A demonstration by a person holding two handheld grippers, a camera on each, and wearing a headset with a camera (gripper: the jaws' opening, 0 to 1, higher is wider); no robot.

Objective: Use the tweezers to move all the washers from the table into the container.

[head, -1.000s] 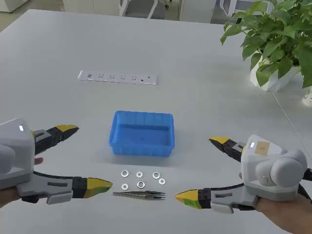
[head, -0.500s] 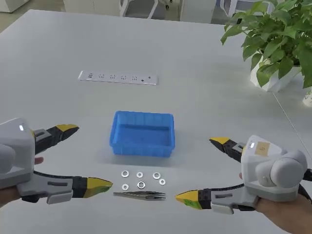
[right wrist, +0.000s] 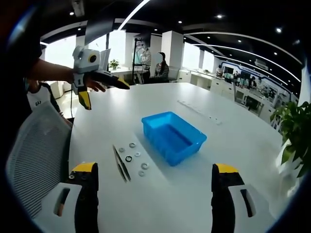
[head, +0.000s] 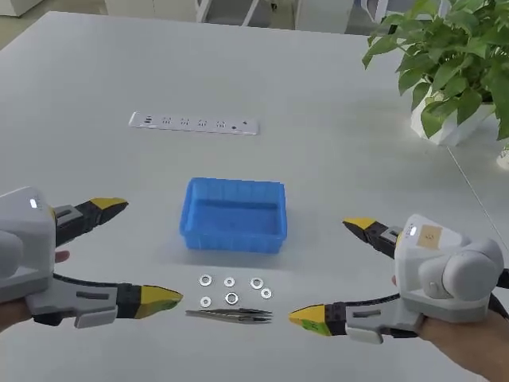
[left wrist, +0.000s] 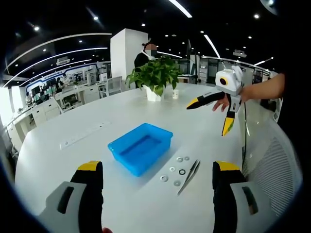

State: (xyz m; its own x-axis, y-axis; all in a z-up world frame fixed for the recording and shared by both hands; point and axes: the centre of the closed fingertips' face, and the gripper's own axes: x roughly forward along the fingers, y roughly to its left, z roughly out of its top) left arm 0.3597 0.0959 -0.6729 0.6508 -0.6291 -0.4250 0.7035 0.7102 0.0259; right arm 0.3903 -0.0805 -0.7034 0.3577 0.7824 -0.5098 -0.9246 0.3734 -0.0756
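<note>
Several small metal washers lie on the white table just in front of the blue container. Steel tweezers rest flat on the table right below the washers. My left gripper hovers open at the left of the washers, nothing between its yellow-tipped jaws. At the right my right gripper is open too and holds nothing. The left gripper view has the container, the washers and the tweezers ahead of the jaws. The right gripper view has the same container, washers and tweezers.
A white power strip lies beyond the container. A potted plant stands at the far right near the table edge. A mesh chair back is beside the table. People stand in the background of the gripper views.
The head view has shifted slightly; both grippers have sunk a little in the picture. The washers, tweezers and container lie as before.
</note>
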